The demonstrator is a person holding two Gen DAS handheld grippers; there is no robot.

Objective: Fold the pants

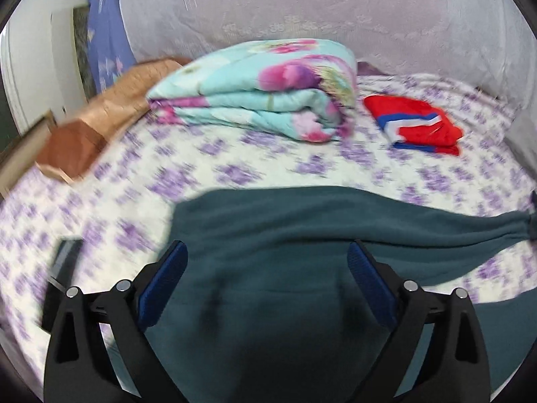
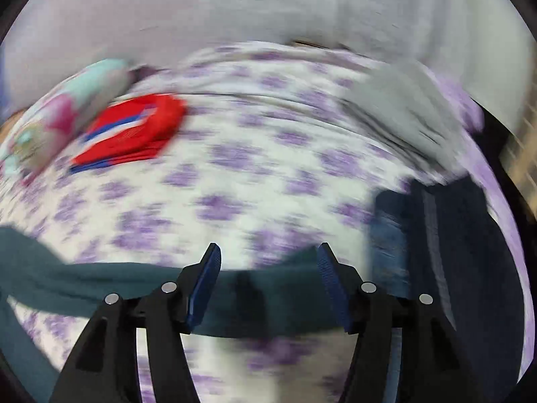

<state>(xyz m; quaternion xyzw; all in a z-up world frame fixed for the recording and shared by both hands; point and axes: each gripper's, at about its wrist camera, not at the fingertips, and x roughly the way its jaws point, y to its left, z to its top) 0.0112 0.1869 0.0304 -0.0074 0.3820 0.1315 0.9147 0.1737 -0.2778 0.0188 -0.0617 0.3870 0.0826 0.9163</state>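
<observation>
Dark teal pants [image 1: 302, 215] lie spread on a bed sheet [image 1: 235, 168] printed with purple flowers, one leg stretching off to the right. My left gripper [image 1: 266, 247] hangs over the wide part of the pants, its blue pads far apart and not pressing the cloth. In the right wrist view a narrow band of the teal pants [image 2: 84, 278] runs across under my right gripper [image 2: 268, 248]. Its blue pads stand apart, with the cloth lying below and between them and not pinched. Both views are blurred.
A folded floral quilt [image 1: 261, 100] and a brown pillow [image 1: 100, 121] lie at the back left. A folded red, white and blue garment [image 1: 419, 124] sits beside the quilt. A flat dark object [image 1: 63, 262] lies at the left. Grey cloth [image 2: 396, 114] and dark blue cloth [image 2: 436, 235] lie at the right.
</observation>
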